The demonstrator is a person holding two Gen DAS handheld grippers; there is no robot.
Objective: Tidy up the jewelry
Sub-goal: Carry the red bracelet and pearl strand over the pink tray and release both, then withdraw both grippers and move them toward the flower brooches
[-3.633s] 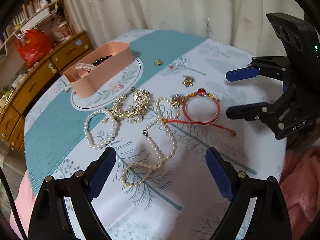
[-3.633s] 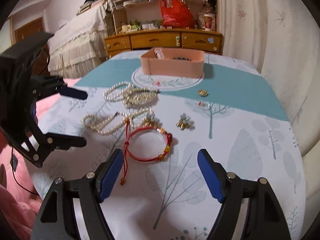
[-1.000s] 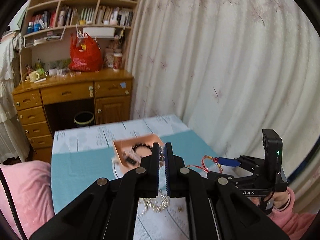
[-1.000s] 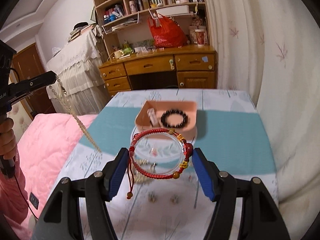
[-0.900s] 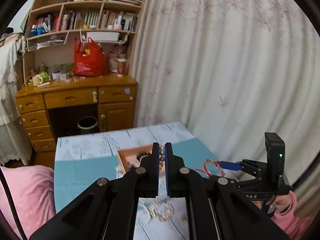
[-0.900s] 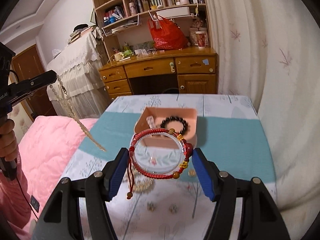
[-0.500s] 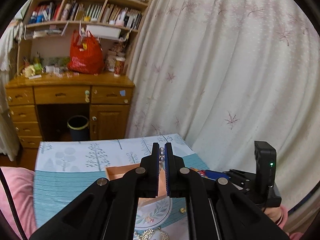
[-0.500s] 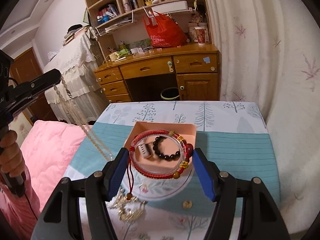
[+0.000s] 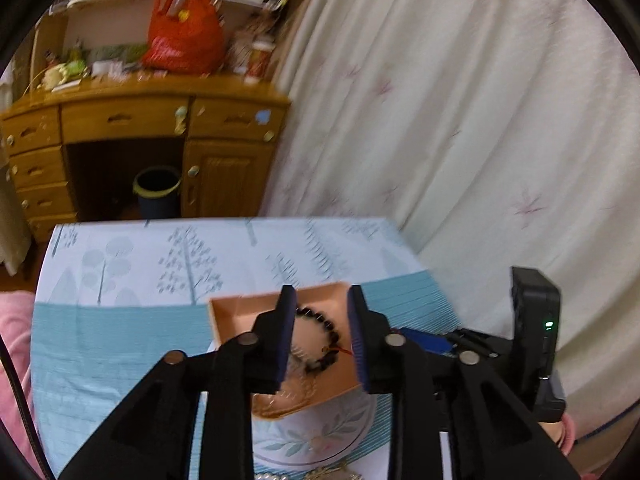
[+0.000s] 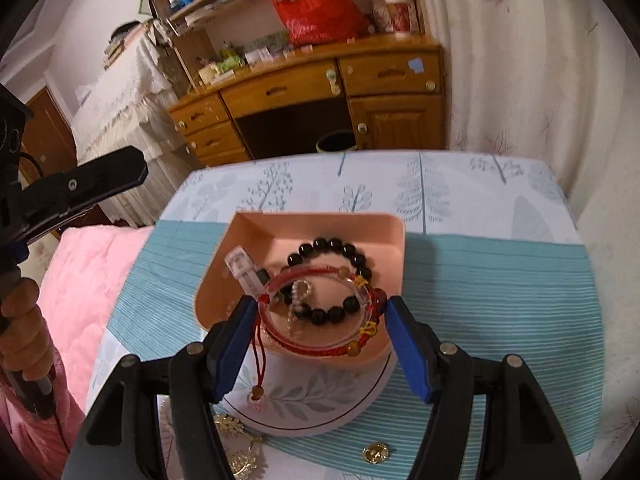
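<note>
the right gripper (image 10: 320,332) clamps the red cord bracelet (image 10: 320,316) above the pink tray (image 10: 384,232) (a black bead bracelet (image 10: 336,252) and pearl strand (image 10: 298,300) lie inside), while the left gripper (image 9: 320,332), jaws just parting with nothing between them, hangs over the same tray.

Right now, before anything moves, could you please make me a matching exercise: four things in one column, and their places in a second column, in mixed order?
Things
1. red woven cord bracelet
2. black round-bead bracelet
3. small round gold charm
4. red plastic bag

Places
A. on the wooden desk
B. lying inside the peach plastic tray
C. on the tablecloth, outside the tray
D. gripped in the right claw

Pairs: 1-D, 2-B, 3-C, 4-A
</note>
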